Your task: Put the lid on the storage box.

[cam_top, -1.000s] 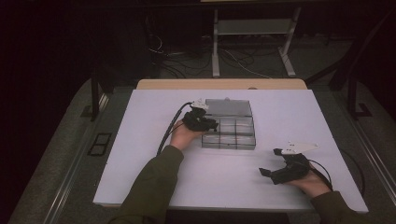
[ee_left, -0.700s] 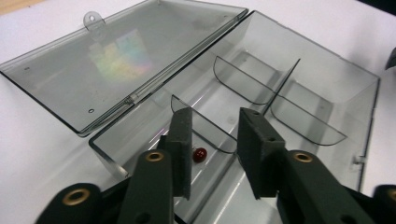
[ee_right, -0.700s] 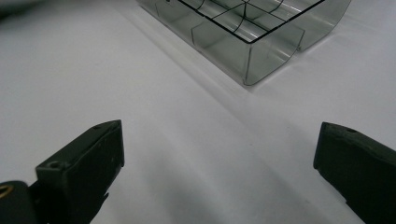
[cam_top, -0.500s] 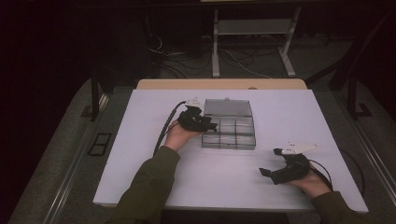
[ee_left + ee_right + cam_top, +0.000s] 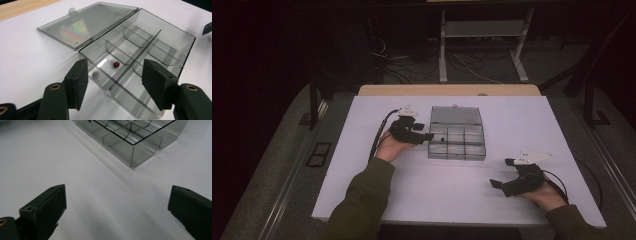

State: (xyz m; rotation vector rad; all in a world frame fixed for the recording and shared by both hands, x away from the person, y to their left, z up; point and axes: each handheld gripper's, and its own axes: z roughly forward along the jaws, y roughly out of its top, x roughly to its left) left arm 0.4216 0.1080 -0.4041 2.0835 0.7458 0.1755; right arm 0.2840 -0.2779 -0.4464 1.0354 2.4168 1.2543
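Plainly, the small red bead (image 5: 116,64) rests in the clear plastic divided box (image 5: 175,32) at its nine-o'clock compartment, and the left gripper (image 5: 115,82), its empty jaws just opened, might nudge the box wall.

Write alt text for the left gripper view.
A small red bead lies in one compartment of an open, clear, divided box on a white table, its lid folded back flat. The left gripper frames it, jaws open, nothing between them.
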